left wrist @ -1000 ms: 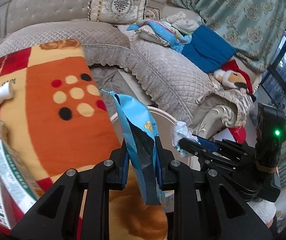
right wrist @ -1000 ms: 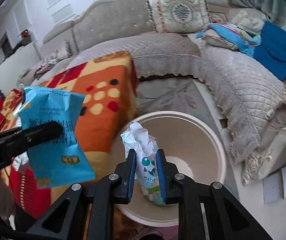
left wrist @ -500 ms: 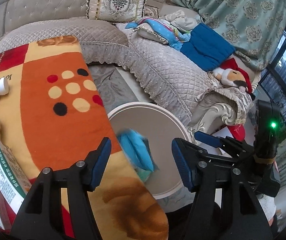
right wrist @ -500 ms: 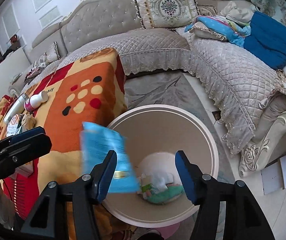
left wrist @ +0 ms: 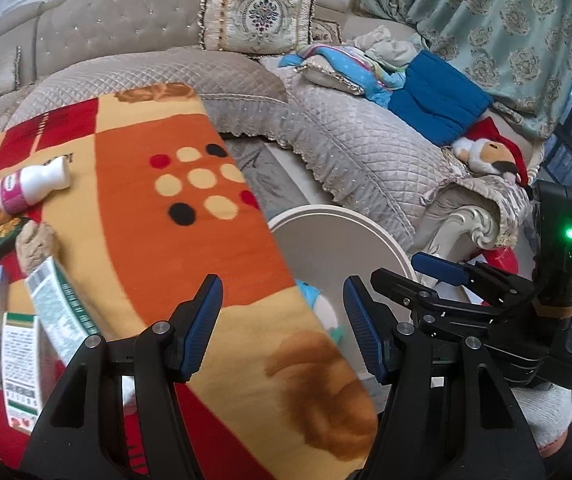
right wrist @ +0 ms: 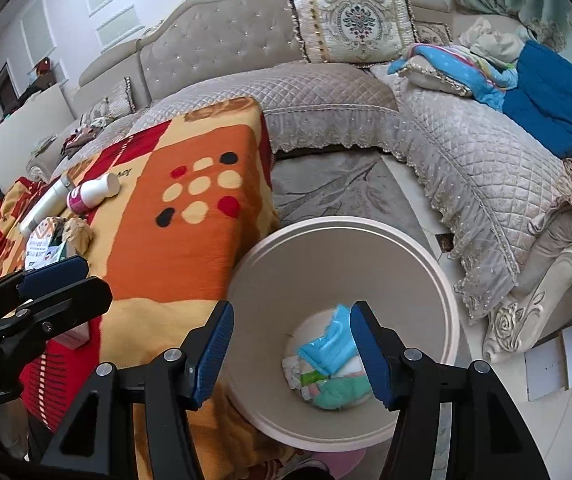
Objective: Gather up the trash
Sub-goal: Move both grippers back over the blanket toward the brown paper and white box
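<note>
A round beige trash bin (right wrist: pixel 442 280) stands on the floor beside the blanket-covered table (right wrist: pixel 205 240). Inside it lie a blue snack bag (right wrist: pixel 328 346) and crumpled wrappers (right wrist: pixel 338 390). My right gripper (right wrist: pixel 292 340) is open and empty above the bin. My left gripper (left wrist: pixel 281 316) is open and empty over the table's edge, with the bin (left wrist: pixel 350 224) just beyond it. On the table lie a small white bottle (left wrist: pixel 31 186), a crumpled brown paper (left wrist: pixel 35 242) and flat cartons (left wrist: pixel 59 308). The right gripper also shows in the left wrist view (left wrist: pixel 438 270).
A beige quilted corner sofa (right wrist: pixel 466 152) wraps behind and to the right, with a cushion (right wrist: pixel 350 24), folded blankets (right wrist: pixel 542 92) and a plush toy (left wrist: pixel 490 152). A grey rug (right wrist: pixel 338 188) lies between table and sofa. White cards (right wrist: pixel 562 354) lie on the floor at right.
Both grippers opened. The blue snack bag fell from the left gripper and the crumpled wrapper from the right gripper into the bin.
</note>
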The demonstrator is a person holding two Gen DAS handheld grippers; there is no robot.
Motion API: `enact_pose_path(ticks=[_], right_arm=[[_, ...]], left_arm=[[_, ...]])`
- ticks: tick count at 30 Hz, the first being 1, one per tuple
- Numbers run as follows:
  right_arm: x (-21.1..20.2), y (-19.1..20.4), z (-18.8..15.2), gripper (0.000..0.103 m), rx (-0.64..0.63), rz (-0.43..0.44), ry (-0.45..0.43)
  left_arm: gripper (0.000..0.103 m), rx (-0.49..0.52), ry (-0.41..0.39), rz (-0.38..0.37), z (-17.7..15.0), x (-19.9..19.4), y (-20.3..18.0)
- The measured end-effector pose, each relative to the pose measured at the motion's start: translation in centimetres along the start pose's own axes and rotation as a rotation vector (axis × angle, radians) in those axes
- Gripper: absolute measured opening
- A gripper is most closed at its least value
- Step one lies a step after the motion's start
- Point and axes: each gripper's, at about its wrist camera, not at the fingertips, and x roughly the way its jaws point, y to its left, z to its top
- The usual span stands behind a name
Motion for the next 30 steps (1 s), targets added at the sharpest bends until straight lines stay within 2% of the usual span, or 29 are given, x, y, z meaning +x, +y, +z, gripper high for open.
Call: enact_pose_path(ticks=[8,14,22,30], right_arm=[[-0.3,3.7,0.5,0.059,-0.034,0.043,-0.013],[-0.2,7.3,1.0,0.064,-0.072,0.084,-0.018],[0.5,12.1,1.5,0.064,-0.13,0.15,-0.003],[1.9,16.5,2.7,0.064,-0.176,0.206,0.016]], left_arm=[[0.061,-0.029,-0.034,0.066,-0.6,-2.2,3.2],[0.061,-0.082,-0.048,0.115,-1.5,-4.2,7.0],[0.061,-0.156,-0.049,0.239,-2.8,-7.3,14.9],[0.061,-0.247,0.009,0.331,-4.6,-7.8,22.4]])
